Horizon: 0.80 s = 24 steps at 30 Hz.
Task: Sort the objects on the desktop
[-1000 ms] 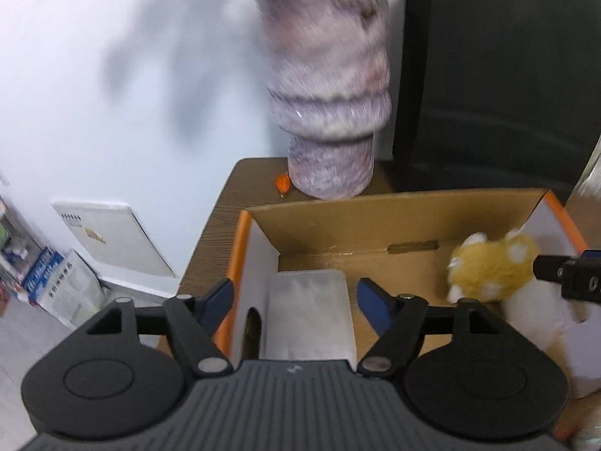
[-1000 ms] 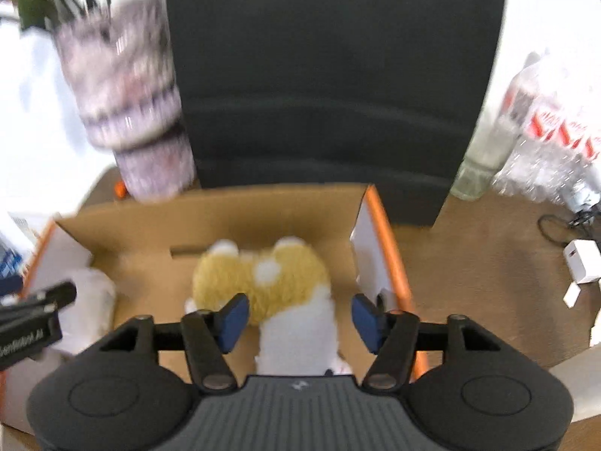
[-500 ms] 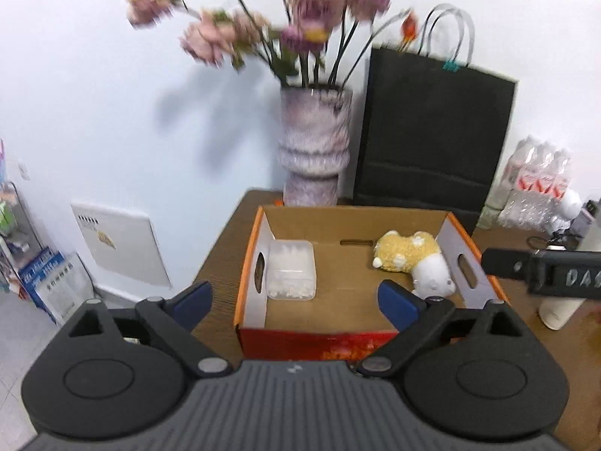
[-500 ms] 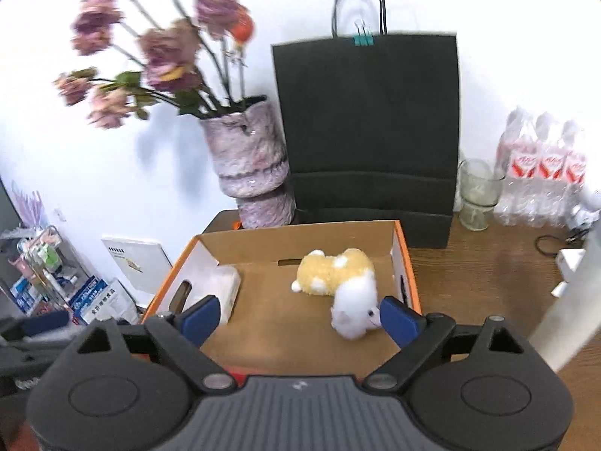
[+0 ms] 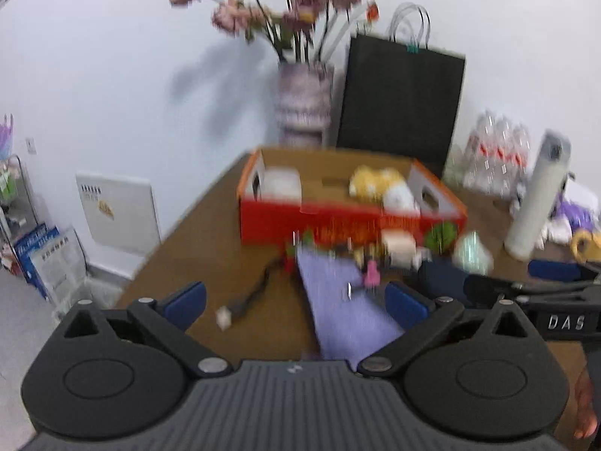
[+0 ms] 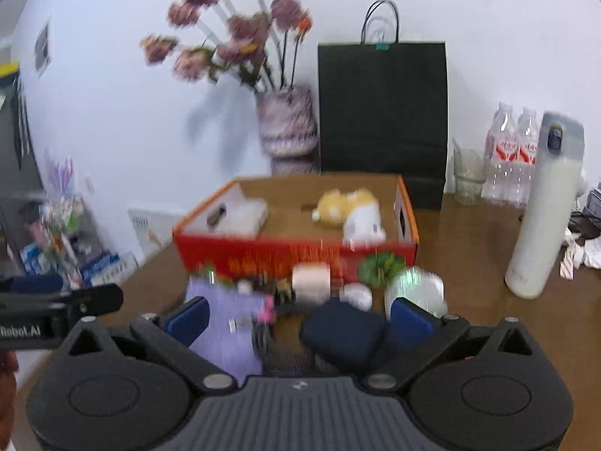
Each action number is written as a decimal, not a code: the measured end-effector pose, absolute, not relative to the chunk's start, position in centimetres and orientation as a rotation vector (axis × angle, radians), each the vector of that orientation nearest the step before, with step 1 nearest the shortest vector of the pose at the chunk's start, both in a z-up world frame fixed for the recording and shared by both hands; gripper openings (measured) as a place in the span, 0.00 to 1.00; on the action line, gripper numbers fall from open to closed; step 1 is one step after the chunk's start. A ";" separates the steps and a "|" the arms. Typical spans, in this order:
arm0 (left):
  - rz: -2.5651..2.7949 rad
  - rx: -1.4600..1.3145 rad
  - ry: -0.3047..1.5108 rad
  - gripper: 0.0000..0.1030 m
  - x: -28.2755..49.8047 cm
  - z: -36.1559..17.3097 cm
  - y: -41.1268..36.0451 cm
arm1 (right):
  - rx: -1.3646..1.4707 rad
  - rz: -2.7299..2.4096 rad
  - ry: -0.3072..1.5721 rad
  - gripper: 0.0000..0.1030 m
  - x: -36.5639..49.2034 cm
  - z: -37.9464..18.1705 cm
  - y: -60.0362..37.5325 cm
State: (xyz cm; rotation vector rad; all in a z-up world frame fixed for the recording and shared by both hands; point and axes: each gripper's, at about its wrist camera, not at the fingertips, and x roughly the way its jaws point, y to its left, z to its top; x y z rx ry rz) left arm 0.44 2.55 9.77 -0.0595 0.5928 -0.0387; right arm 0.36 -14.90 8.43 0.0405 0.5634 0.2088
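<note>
A cardboard box with a red front [image 5: 338, 225] [image 6: 293, 255] stands mid-table. Inside lie a white container [image 5: 281, 184] [image 6: 244, 214] and a yellow-and-white plush toy [image 5: 379, 184] [image 6: 349, 206]. In front of the box is blurred clutter: a purple flat sheet [image 5: 338, 300] [image 6: 225, 323], a dark blue pouch [image 6: 345, 330], a pale roll [image 6: 311, 278], a green ornament [image 6: 381, 265] and a black cable with a white plug [image 5: 244, 300]. My left gripper [image 5: 295, 300] and right gripper [image 6: 299, 317] hang above the clutter, well back from the box. Their jaws are opening, and nothing sits between the pads.
A flower vase [image 6: 287, 127] and a black paper bag [image 6: 383, 112] stand behind the box against the wall. A tall white flask [image 6: 544, 206], a glass [image 6: 467, 180] and water bottles [image 6: 514, 154] are at the right. The table's left edge drops to floor shelves [image 5: 37, 248].
Both grippers have drawn back from inside the box to the table's near side, jaws spreading wider. The white container and the plush toy stay in the box. The clutter has come into view.
</note>
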 end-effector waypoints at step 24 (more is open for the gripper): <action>-0.091 -0.072 0.660 1.00 1.0 4.2 2.3 | 0.048 0.135 0.611 1.00 -3.7 2.2 -16.4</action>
